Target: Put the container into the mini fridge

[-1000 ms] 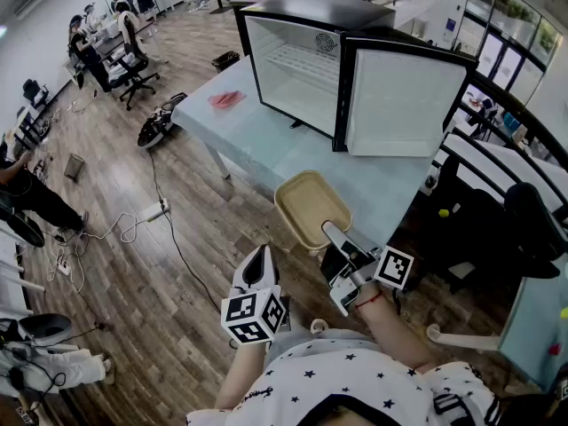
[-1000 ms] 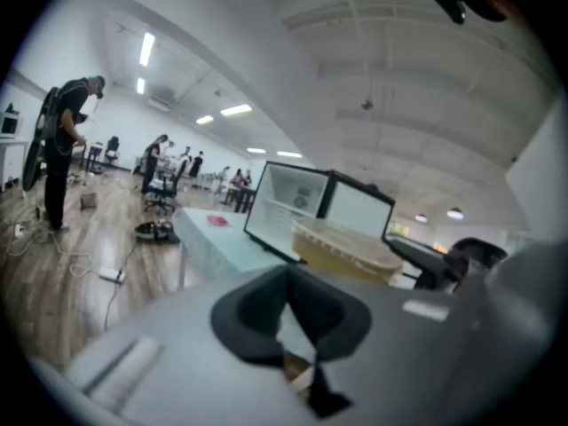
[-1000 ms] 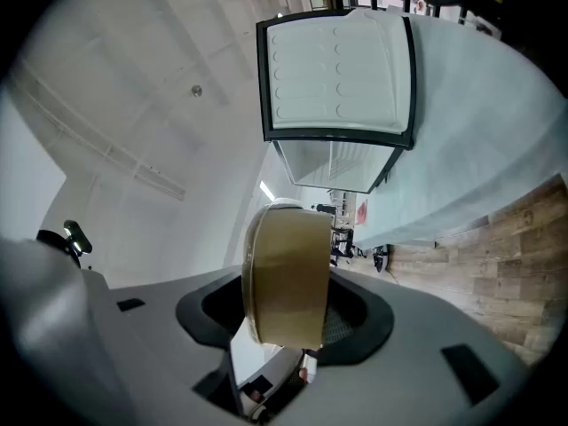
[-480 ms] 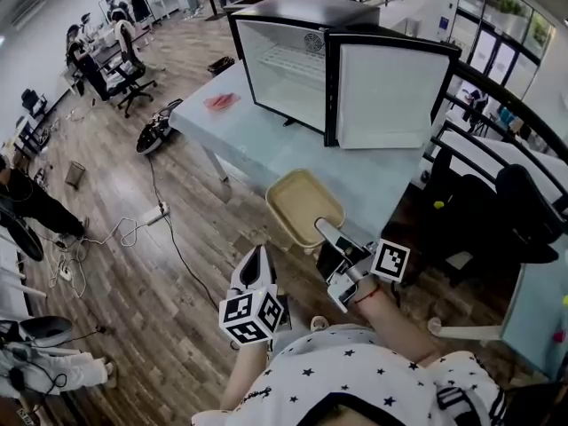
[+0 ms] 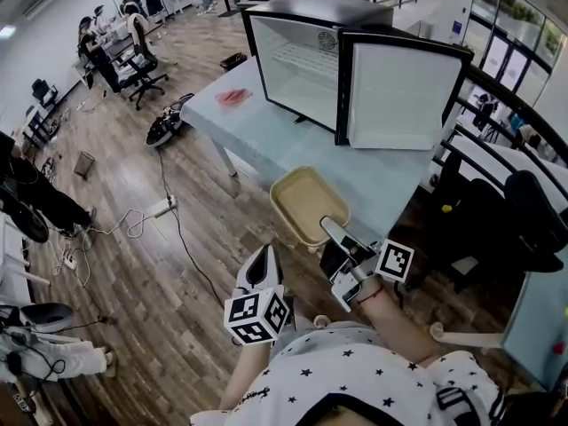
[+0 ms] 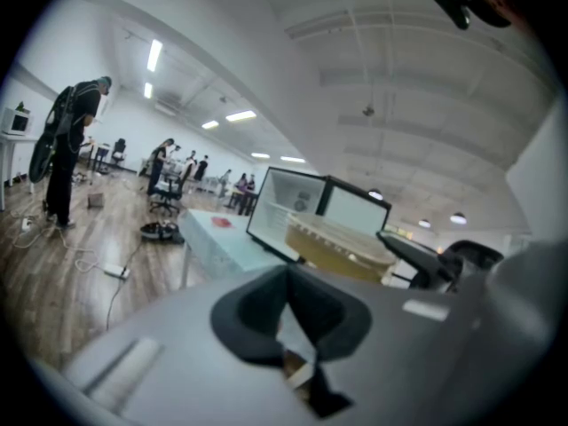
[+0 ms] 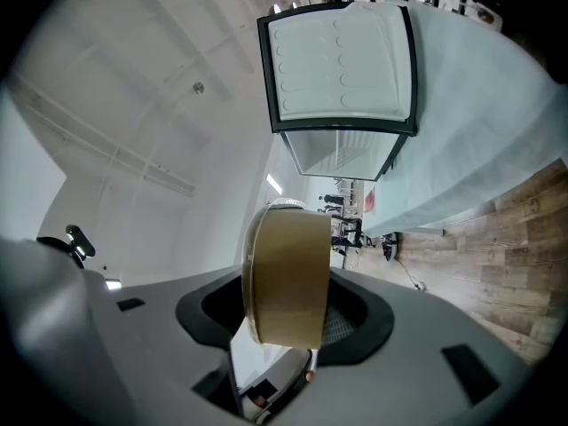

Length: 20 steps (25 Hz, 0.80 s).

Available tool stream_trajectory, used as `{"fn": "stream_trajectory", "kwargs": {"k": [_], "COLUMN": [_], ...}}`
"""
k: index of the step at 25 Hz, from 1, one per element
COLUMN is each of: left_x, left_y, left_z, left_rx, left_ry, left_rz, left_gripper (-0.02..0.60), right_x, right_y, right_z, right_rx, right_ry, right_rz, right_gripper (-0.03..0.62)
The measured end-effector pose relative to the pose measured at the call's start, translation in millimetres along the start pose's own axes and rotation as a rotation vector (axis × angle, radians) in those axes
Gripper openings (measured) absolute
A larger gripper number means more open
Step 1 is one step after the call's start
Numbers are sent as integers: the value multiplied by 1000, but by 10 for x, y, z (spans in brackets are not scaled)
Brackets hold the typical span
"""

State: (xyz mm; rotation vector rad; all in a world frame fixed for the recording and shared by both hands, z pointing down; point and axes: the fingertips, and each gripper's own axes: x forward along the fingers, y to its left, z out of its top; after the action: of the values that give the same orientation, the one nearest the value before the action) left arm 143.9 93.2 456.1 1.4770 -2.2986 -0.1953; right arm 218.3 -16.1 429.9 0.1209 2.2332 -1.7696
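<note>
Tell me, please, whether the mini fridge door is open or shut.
Open: the door stands swung aside, baring the white inside of the mini fridge.

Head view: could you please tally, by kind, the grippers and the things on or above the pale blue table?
Grippers: 2, the left gripper and the right gripper
Mini fridge: 1
Tan container: 1
Pink item: 1
Total: 5

Container (image 5: pixel 304 201) rim behind right gripper (image 5: pixel 329 229)
</note>
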Motion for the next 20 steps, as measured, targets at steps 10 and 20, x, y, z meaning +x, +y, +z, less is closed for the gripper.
{"fn": "stream_trajectory", "kwargs": {"k": [10, 20], "left_x": [35, 408], "left_y": [142, 419], "left_z": [-60, 81], "left_rx": [-31, -44], "left_ry": [13, 32], "left_rz": [49, 24], "left_gripper": [6, 6], "right_x": [118, 486], "right_y": [-90, -274], "right_z": [-42, 122], "right_rx": [17, 30], "right_ry": [41, -3], "right_rz": [2, -10], "right_gripper": [216, 216]}}
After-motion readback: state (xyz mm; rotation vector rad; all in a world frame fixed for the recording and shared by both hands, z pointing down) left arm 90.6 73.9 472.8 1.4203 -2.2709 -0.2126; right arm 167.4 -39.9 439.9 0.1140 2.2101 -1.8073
